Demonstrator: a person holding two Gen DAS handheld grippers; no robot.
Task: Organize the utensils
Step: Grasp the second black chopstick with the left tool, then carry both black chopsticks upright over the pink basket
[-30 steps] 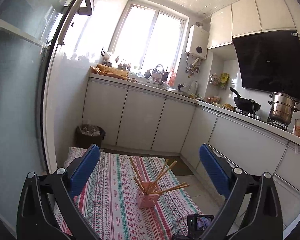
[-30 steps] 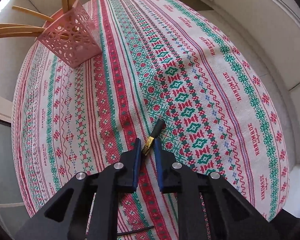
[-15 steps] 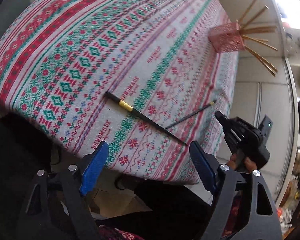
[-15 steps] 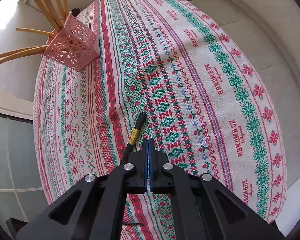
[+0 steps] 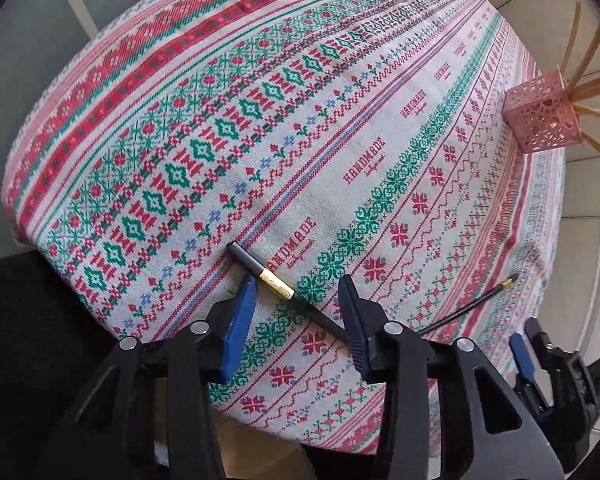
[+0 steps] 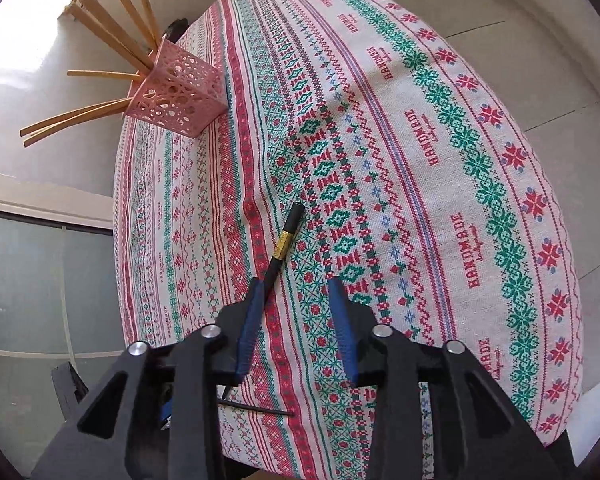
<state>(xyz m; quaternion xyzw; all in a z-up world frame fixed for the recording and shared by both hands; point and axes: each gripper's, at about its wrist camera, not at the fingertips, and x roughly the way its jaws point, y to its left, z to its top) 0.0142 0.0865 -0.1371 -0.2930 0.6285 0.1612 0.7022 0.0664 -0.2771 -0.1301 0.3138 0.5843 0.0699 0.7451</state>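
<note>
A black chopstick with a gold band lies flat on the patterned tablecloth. It crosses slantwise between the blue pads of my left gripper, which points steeply down. Those jaws are closing and the pads are not pressing on it. In the right wrist view the same chopstick runs under the left finger of my right gripper. Its jaws are opening with only cloth between them. A second thin black chopstick lies near the cloth's edge. The pink lattice holder holds several wooden chopsticks.
The right gripper shows at the lower right of the left wrist view, just off the table's edge. The pink holder stands at the far right corner of the cloth. Pale floor tiles and a glass panel surround the table.
The left gripper swung from facing the kitchen down over the table, and its jaws narrowed around the gold-banded chopstick. The right jaws closed fully, then parted.
</note>
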